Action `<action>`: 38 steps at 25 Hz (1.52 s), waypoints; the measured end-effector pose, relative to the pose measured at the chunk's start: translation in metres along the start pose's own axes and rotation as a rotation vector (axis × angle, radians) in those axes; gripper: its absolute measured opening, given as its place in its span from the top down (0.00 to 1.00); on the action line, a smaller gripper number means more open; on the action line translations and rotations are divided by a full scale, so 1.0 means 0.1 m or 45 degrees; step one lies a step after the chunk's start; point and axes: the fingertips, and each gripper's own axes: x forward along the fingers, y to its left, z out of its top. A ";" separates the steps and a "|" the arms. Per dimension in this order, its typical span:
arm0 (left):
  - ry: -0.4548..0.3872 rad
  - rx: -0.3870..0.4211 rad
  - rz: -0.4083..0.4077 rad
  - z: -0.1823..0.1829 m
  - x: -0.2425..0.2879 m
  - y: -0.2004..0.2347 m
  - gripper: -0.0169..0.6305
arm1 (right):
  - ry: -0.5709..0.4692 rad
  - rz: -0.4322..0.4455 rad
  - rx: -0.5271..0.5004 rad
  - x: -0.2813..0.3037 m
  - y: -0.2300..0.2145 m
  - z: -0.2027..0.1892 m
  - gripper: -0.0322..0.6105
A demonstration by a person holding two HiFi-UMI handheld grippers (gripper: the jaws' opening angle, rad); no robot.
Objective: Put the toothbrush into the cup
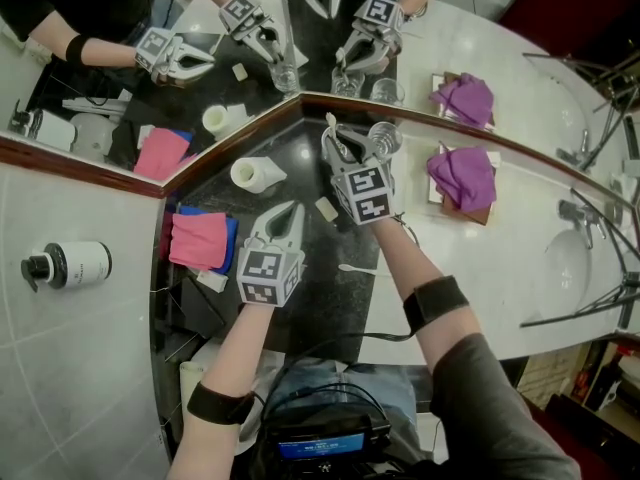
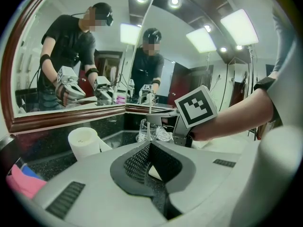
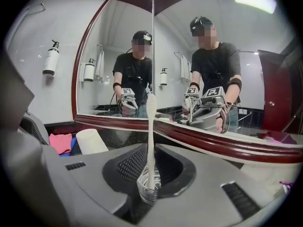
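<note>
The white plastic toothbrush (image 3: 150, 126) stands upright with its lower end inside the clear ribbed glass cup (image 3: 148, 188), which sits on the black speckled stone bench (image 1: 300, 288) close to the wood-framed corner mirror (image 3: 199, 141). The right tool (image 3: 151, 151) reaches around both. Its 2 jaws are partly open, with the handle rising in the gap between them and the mesh pads apparently not pressing on it.

The left tool (image 2: 150, 144) hovers lower over the bench, nearer the person. Its jaws are closed together at the tips and hold nothing.

To the left of the cup stands a white cylindrical roll (image 1: 257, 173). A folded pink cloth (image 1: 198, 238) lies on a blue cloth (image 1: 231, 233) at the bench's left edge. A crumpled purple cloth (image 1: 462, 176) rests on the pale surface to the right.
</note>
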 end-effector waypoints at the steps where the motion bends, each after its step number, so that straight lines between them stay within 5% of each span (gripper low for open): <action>1: 0.002 0.000 -0.001 0.00 0.00 0.00 0.98 | 0.010 0.001 0.001 0.00 0.00 -0.02 0.81; 19: -0.013 0.012 -0.011 0.09 -0.06 -0.22 0.98 | -0.007 -0.009 -0.014 -0.30 -0.10 0.10 0.75; 27: -0.034 0.029 0.012 0.27 -0.32 -0.53 0.98 | -0.045 0.018 -0.015 -1.05 -0.14 0.34 0.92; 32: -0.049 0.037 0.035 0.37 -0.51 -0.75 0.98 | -0.096 0.014 0.022 -1.61 -0.22 0.59 0.92; 38: -0.029 -0.011 0.052 0.27 -0.75 -1.00 0.98 | -0.101 0.016 0.032 -2.25 -0.28 0.44 0.92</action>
